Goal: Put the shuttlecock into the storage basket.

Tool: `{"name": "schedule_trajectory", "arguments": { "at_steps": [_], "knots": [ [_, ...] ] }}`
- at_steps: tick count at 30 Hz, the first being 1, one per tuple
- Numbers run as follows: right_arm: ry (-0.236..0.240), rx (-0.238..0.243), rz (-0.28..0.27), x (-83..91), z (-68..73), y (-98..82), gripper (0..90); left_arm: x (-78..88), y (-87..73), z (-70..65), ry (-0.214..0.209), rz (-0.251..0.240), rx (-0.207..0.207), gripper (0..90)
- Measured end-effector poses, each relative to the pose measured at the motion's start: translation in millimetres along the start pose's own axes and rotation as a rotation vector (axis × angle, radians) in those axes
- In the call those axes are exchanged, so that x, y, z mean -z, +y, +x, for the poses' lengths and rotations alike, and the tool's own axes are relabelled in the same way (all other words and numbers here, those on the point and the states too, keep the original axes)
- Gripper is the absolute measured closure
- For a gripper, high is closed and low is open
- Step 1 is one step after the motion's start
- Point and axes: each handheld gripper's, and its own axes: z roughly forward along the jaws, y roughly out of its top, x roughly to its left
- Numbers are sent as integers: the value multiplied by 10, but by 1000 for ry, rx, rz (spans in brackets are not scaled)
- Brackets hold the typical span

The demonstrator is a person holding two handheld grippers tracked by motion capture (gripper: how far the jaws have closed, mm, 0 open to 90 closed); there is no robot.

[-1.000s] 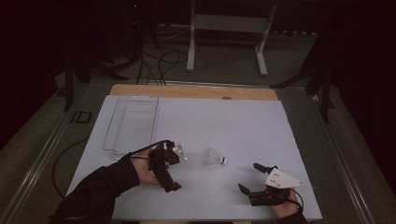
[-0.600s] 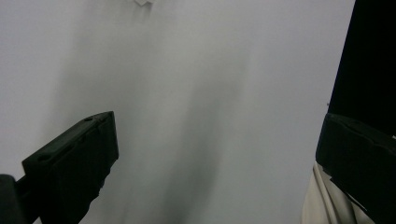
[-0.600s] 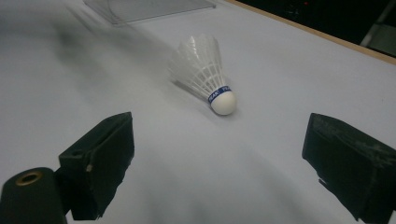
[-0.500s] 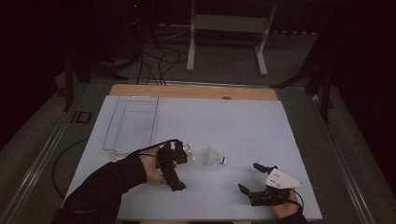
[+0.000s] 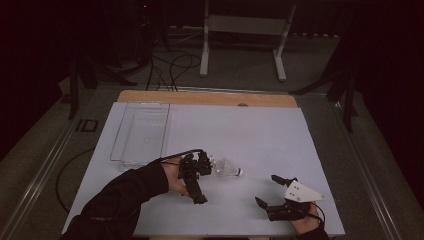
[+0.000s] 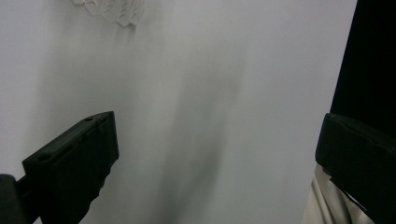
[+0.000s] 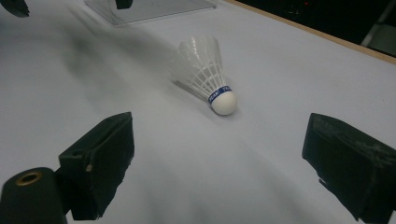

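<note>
A white feather shuttlecock (image 5: 227,169) with a blue band lies on its side on the white table (image 5: 250,130), cork to the right. My left gripper (image 5: 200,175) hovers just to its left, jaws wide open and holding nothing. In the left gripper view the open left gripper (image 6: 210,158) faces bare table, with the shuttlecock's feather tips (image 6: 114,9) at the top edge. My right gripper (image 5: 269,191) rests near the front right edge, open. In the right gripper view the shuttlecock (image 7: 205,77) lies well ahead of the right gripper (image 7: 219,168).
A clear plastic tray (image 5: 142,132) stands at the back left of the table, also seen as the tray (image 7: 149,7) in the right gripper view. A wooden strip (image 5: 210,98) runs along the far edge. A metal stand (image 5: 245,30) and cables lie on the floor beyond.
My left gripper has moved right, closing in on the shuttlecock's feather end. The shuttlecock and my right gripper have stayed put.
</note>
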Motion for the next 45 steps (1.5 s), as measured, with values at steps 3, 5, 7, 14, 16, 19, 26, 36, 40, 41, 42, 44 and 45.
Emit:
{"name": "schedule_trajectory", "arguments": {
  "at_steps": [3,5,7,14,16,19,26,36,40,41,42,44,45],
  "knots": [
    [0,1,1,0,1,0,91,-20,44,18,-10,1,-1,1],
    [0,-1,-2,1,1,1,91,-42,72,27,-14,9,1,1],
    [-2,-1,-1,-2,-1,0,91,-51,85,31,-16,9,-1,1],
    [0,-4,2,-6,1,-3,91,-60,204,63,-19,12,-16,16],
    [0,-4,1,-2,-1,-2,91,-87,271,62,-21,21,-24,23],
    [0,-3,1,0,-1,-2,91,-108,305,71,-29,24,-26,25],
    [2,-2,-1,4,-3,-3,91,-182,397,157,-28,33,-36,29],
    [6,-3,-3,5,1,0,91,-245,486,289,-25,12,-2,65],
    [9,-4,-2,5,-1,-2,91,-274,518,309,-16,20,-10,101],
    [8,-4,-2,5,-2,-2,91,-290,536,328,-16,19,-12,121],
    [8,-3,-3,6,-3,-3,92,-299,544,334,-17,22,-12,139],
    [8,-3,-3,7,-2,-3,92,-317,559,355,-11,27,-11,161],
    [8,-5,-2,7,0,-3,92,-324,565,366,-6,37,-13,173]
  ]
}}
